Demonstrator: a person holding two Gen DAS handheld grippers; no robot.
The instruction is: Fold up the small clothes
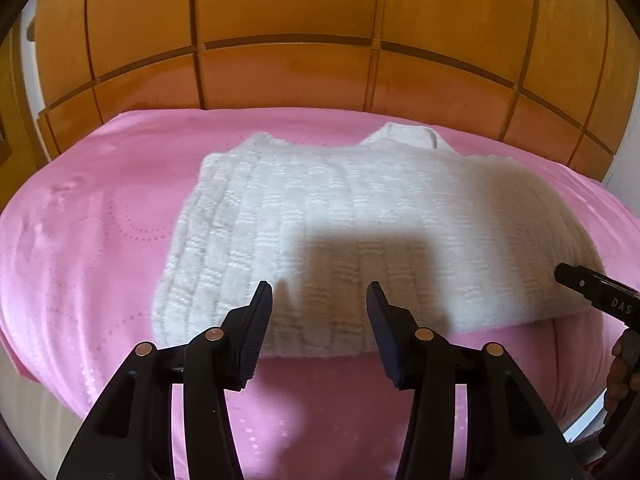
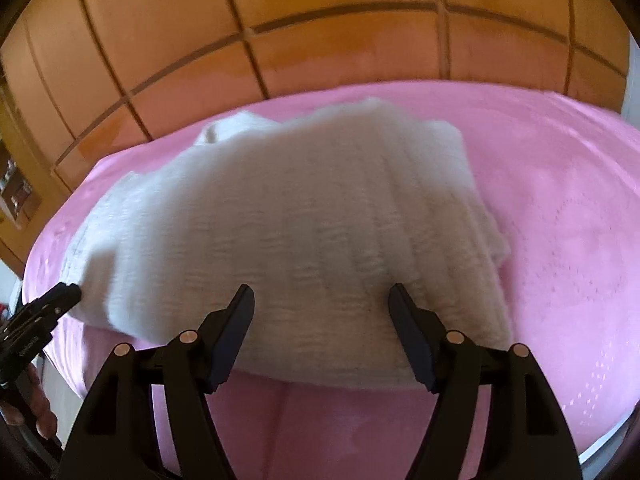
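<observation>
A white knit sweater point(image 1: 320, 220) lies flat on a pink bedspread point(image 1: 80, 240) that covers a bed, with a wooden panelled headboard point(image 1: 280, 40) behind it. In the left wrist view the sweater's neck opening points toward the headboard and its ribbed hem runs along the near edge. The side parts look folded in over the body, so the garment forms a rough rectangle; its left edge shows stacked layers of knit.

The left hand-held gripper point(image 1: 320, 300) hangs over the near hem of the sweater. Its jaws stand apart with nothing between them, and the pads do not press on the fabric. Its shadow falls as a dark block on the middle of the knit.

The right hand-held gripper point(image 2: 321, 300) hovers over the near hem as well, farther toward the sweater's right side. Its jaws are also spread, a little wider than the left ones, and they grip nothing; the knit shows through the gap beneath them. This view is blurred, so the weave is hard to make out.

Each gripper appears at the edge of the other's view: the right one's tip point(image 1: 580, 284) sits at the sweater's right edge in the left wrist view, and the left one's tip point(image 2: 60, 300) sits at the sweater's left corner in the right wrist view. Whether those tips touch the cloth cannot be told. Part of a hand point(image 2: 40, 412) shows below the left tool.
</observation>
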